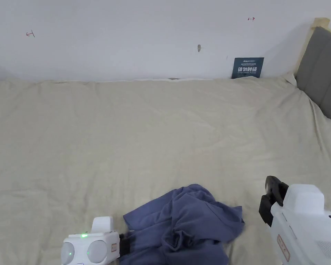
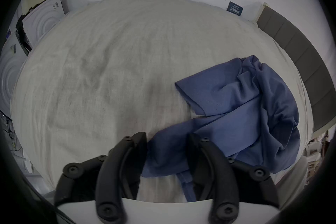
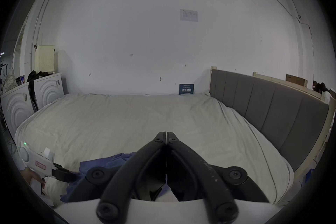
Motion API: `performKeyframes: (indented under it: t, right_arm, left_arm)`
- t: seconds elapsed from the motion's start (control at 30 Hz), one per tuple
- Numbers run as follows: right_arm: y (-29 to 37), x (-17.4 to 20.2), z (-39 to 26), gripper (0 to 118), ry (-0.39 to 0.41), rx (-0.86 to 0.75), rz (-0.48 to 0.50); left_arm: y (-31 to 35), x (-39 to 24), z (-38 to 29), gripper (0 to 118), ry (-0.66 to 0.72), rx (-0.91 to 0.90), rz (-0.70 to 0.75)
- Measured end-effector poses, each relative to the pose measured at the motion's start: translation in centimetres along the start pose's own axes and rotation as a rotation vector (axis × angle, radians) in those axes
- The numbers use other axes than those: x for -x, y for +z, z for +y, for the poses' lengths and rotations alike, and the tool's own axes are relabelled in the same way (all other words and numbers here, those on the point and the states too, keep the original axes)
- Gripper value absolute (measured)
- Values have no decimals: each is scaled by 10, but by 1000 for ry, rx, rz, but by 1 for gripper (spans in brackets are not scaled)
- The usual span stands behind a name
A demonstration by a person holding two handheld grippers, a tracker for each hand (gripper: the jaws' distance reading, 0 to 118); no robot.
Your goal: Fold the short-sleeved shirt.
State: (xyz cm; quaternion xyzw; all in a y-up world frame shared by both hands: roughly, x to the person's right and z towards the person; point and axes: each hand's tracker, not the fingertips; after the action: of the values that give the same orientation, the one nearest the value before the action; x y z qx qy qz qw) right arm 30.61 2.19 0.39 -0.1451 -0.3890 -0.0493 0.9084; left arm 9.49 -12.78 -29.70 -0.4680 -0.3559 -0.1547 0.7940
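Lying in a crumpled heap near the front edge of the bed [image 1: 161, 131], the blue short-sleeved shirt [image 1: 185, 224] is bunched up with folds going every which way, nothing flat about it. The left tongs [image 2: 167, 138] are sitting right at the shirt's left edge, jaws spread apart with a bit of the blue fabric lying between them, not pinched as far as I can see. The right tongs [image 3: 166, 134] are hovering off to the right of the shirt, above the beige bedsheet, jaws clenched together with nothing in them. Further out, a grey padded headboard [image 3: 263, 109] is running along the right side of the bed, and a small dark blue sign [image 1: 247, 67] is leaning against the white wall [image 1: 127, 41] at the back
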Motion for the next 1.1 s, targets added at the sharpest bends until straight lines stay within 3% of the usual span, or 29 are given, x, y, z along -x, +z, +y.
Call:
performKeyframes:
  t: [0.07, 0.1, 0.13, 0.17, 0.23, 0.27, 0.33, 0.37, 0.5, 0.53, 0.6, 0.67, 0.7, 0.77, 0.9, 1.1]
  right_arm:
    - [-12, -4, -4, 3, -13, 47, -3]
    - [-22, -5, -8, 5, -18, 94, -13]
    - [-34, -7, -10, 14, -16, 154, -13]
    - [-45, -9, -14, 29, -23, 192, -9]
    - [-75, -13, -24, 76, -28, 323, -7]
    - [-94, -16, -32, 88, -51, 386, 10]
    - [-125, -18, -48, 100, -66, 481, 25]
    - [-137, -17, -55, 101, -73, 510, 9]
    - [-194, -13, -85, 100, -62, 714, 42]
    - [-204, -10, -92, 86, -46, 761, 51]
    - [-208, 0, -98, 44, -14, 778, 74]
    - [-206, 8, -101, 26, 12, 773, 92]
    - [-202, 11, -96, 7, 56, 755, 83]
    - [-189, 14, -87, 4, 110, 717, 96]
    - [-168, -4, -48, 4, 58, 601, 134]
    - [-139, -19, 59, 4, 107, 372, 142]
  left_arm:
    - [3, -3, 3, 7, 5, 6, -108]
    - [4, -7, 5, 7, -5, 8, -68]
    - [6, -10, 6, 7, -57, -5, -57]
    - [11, -11, 5, 7, -81, -32, -70]
    - [26, -9, 8, 7, -63, -78, -93]
    - [37, -7, 9, 7, -47, -99, -117]
    - [51, -4, 14, 7, -30, -126, -152]
    - [57, -2, 16, 7, -26, -141, -164]
    - [72, 0, 19, 7, -22, -177, -203]
    - [74, -2, 18, 7, -28, -180, -208]
    - [73, -3, 17, 7, -35, -179, -207]
    - [72, -3, 16, 7, -40, -181, -205]
    - [72, -2, 15, 7, -36, -181, -207]
    - [74, 2, 16, 7, -8, -177, -225]
    - [84, 9, 26, 7, 73, -205, -273]
    - [117, 25, 85, 7, 103, -341, -294]
